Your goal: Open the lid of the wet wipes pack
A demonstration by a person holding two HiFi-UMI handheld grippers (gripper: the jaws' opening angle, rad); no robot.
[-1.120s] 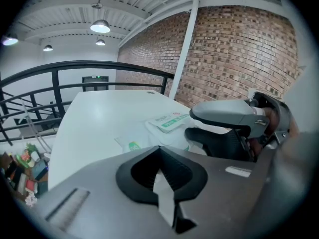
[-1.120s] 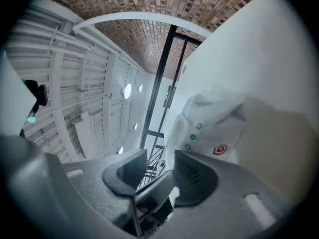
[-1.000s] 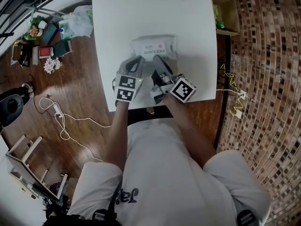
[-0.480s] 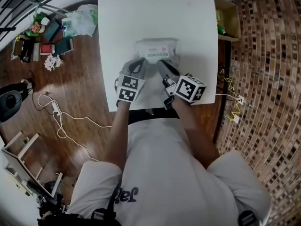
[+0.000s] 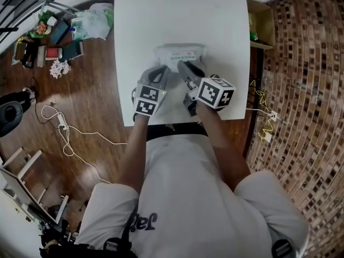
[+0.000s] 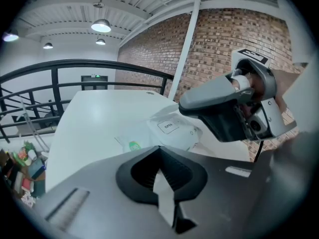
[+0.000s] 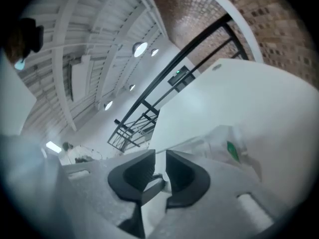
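The white wet wipes pack [image 5: 180, 53] lies on the white table [image 5: 161, 15], its flap with an "OPEN" label [image 6: 168, 126] on top. My left gripper [image 5: 162, 70] is shut with nothing in it, its tip at the pack's near left corner. My right gripper [image 5: 185, 66] reaches over the pack's near edge from the right, and it shows as a grey body [image 6: 219, 101] in the left gripper view. Its jaws [image 7: 159, 156] are opening, with a narrow gap. Only the white pack [image 7: 222, 143] shows beyond the gap. I see nothing gripped.
A cardboard box [image 5: 259, 16] stands by the table's right edge. Bags, books and flowers [image 5: 54, 42] lie on the wooden floor at the left. A white cable [image 5: 67, 136] runs there. The table's near edge is at my waist.
My right gripper has rolled, its marker cube turning upward, and its jaws have parted a little at the pack's near edge. My left gripper has stayed in place.
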